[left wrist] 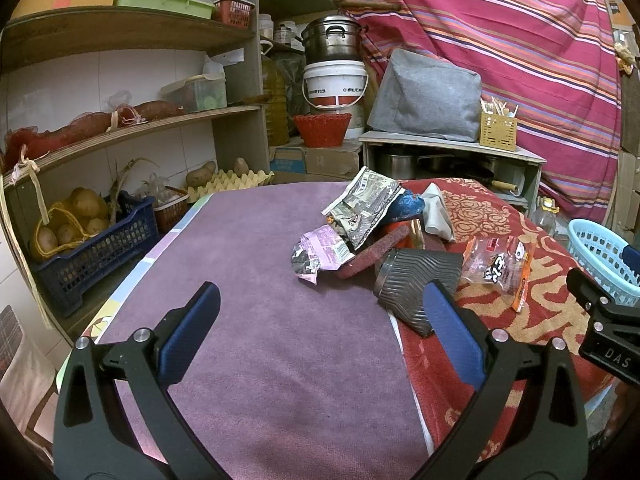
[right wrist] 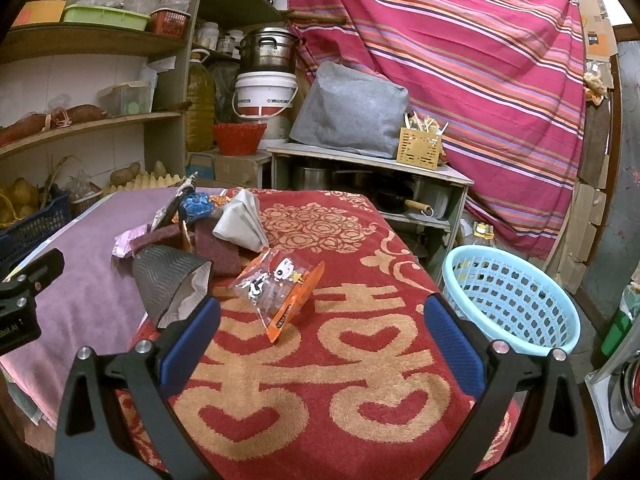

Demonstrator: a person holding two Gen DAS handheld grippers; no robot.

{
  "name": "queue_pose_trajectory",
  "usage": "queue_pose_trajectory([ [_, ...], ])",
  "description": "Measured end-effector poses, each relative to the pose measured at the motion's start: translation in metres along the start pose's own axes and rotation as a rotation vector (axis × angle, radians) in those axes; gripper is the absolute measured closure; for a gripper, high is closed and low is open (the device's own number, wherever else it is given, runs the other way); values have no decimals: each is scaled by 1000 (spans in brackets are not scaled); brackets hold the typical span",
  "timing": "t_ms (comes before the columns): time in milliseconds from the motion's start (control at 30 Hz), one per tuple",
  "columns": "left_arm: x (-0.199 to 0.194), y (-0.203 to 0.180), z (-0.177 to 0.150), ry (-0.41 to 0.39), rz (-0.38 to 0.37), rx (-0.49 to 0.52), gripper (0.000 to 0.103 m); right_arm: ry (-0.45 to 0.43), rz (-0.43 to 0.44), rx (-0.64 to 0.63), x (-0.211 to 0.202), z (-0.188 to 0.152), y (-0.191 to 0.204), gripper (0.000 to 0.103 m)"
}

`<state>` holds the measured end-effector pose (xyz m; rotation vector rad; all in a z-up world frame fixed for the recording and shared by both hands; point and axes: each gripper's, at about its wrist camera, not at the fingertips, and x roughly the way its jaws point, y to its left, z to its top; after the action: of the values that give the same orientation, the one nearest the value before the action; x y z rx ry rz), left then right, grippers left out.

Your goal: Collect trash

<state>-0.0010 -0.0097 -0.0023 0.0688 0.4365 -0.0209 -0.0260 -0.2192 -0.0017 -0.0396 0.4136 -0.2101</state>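
Trash pile (left wrist: pixel 372 228) ahead of open, empty left gripper (left wrist: pixel 320 312).

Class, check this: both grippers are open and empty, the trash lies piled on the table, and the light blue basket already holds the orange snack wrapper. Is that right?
Not quite. The orange snack wrapper lies on the red towel, outside the light blue basket, as the right wrist view shows. The rest stands: the left gripper and right gripper have jaws open and empty.

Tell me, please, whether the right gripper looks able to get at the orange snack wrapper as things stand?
Probably yes: the right gripper is open, and the orange snack wrapper lies just ahead on the red towel, nothing between them.
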Motion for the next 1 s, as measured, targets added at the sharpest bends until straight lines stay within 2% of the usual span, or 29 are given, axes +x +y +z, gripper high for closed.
queue_pose_trajectory([
  [567, 4, 7, 1, 20, 9, -5, 5, 19, -6, -14, 5, 3, -7, 4],
  [667, 9, 15, 1, 37, 15, -21, 5, 44, -10, -11, 17, -1, -12, 4],
  [800, 19, 23, 6, 53, 26, -32, 5, 89, 48, 11, 35, 4, -13, 4],
  [1000, 39, 23, 19, 63, 50, -3, 5, 171, 49, -28, 76, 17, -4, 4],
])
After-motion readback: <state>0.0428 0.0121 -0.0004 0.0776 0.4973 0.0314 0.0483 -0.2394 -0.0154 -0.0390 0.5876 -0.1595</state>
